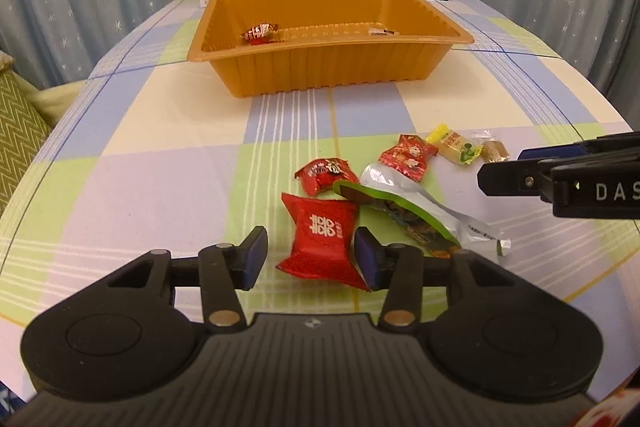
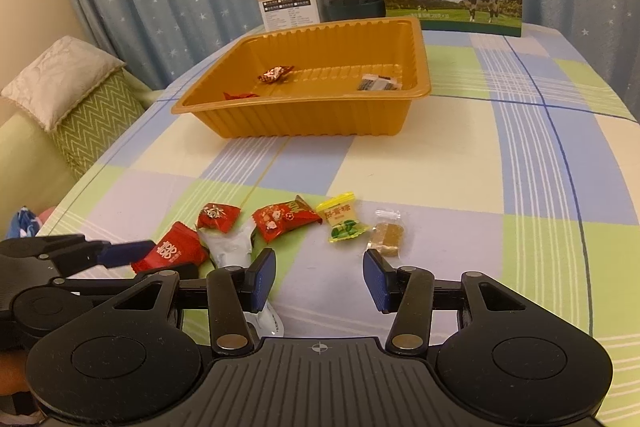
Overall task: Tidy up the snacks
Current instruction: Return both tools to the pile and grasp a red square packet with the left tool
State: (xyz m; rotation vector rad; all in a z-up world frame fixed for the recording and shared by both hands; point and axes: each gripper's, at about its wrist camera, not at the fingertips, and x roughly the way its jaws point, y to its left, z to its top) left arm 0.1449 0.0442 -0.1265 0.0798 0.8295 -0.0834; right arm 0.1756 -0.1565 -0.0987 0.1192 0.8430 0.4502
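Table (image 1: 160, 163) under a checked cloth, carrying at its far side the orange tray (image 1: 328, 75), which already holds a few wrapped snacks, among them 1 red-and-white twist candy (image 1: 259, 33) and 1 dark-and-white packet (image 1: 382, 31); the loose snacks lie in a row on the near half of the table, well apart from the tray; left tool (image 1: 310, 257), jaws wide and holding nothing, straddles the large red packet (image 1: 322, 241), whose long axis runs roughly along the tool's fingers, its right edge touching or just beside the right pad and a clear gap remaining at the left pad; judged step: closing on this packet for transfer to the tray, which lies straight ahead of the left tool; the green-and-silver pouch (image 1: 416, 211) lies just right of the red packet with its long axis diagonal, its near end close by the right finger, so a closing grip could catch it; right tool (image 2: 320, 279), jaws likewise wide and empty, hovers over bare cloth, the brown candy in clear wrap (image 2: 386, 237) just ahead of its right pad and the yellow candy (image 2: 344, 223) a little further ahead, left of the brown; the right tool is the nearer for these 2, the left for the red packet.
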